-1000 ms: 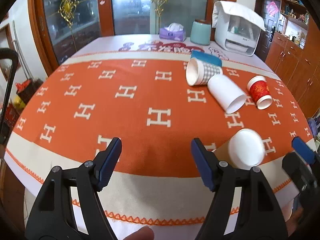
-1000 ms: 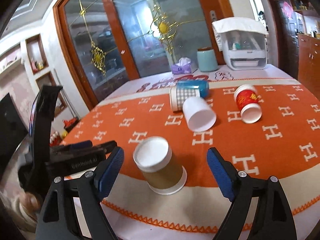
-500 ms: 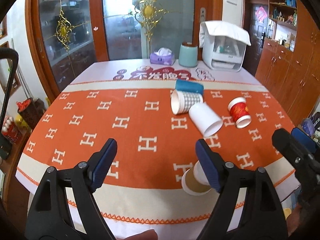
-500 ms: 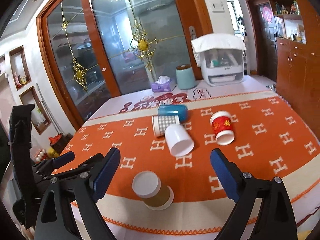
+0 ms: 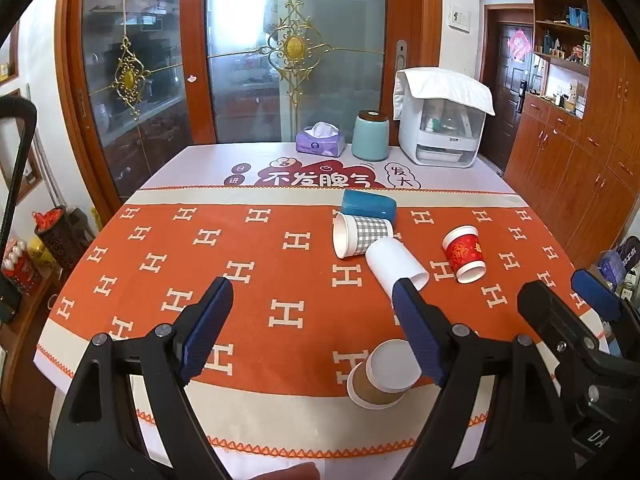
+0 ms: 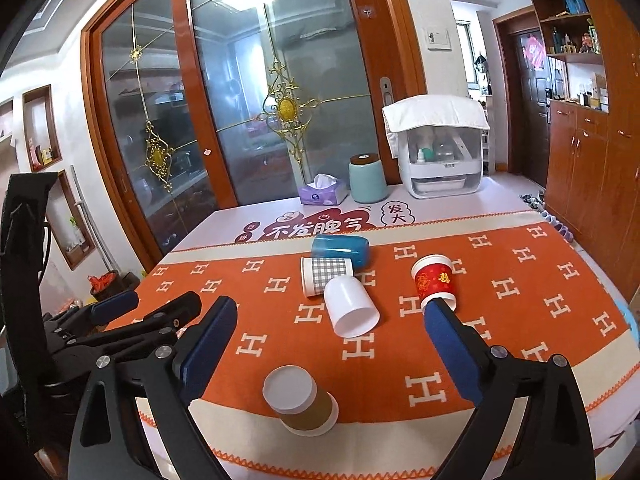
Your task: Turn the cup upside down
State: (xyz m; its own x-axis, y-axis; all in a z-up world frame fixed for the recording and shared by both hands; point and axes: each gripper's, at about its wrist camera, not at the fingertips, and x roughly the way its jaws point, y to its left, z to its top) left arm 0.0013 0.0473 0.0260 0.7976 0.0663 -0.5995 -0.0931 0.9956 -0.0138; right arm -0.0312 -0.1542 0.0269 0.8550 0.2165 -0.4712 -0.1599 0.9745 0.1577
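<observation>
Left wrist view: your left gripper fills the bottom of the frame, jaws wide apart, nothing between them. The brown cup stands upside down, white base up, rim down on the worktop, lower centre-right of the frame, on the seam between the orange field and the cream border of the cloth. Your gripper's right-hand finger overlaps the cup's right edge in the picture; can't tell if they touch. Your right gripper shows at the right edge; its jaws look apart here. Mid-frame, right of centre, lie three cups on their sides, packed together: blue cup farthest back, checked cup against it, white cup touching the checked one. The red cup is tilted over, set apart to their right. Top of the worktop: tissue box, teal canister, white appliance with a towel draped over it.

Right wrist view: your right gripper, jaws wide apart, holding nothing. Brown cup at bottom centre, inverted, clear of both fingers, near the worktop's front edge. Your left gripper is at lower left, jaws parted. Blue cup, checked cup and white cup cluster at centre; red cup sits right of them, its lower end hidden behind your right-hand finger.
</observation>
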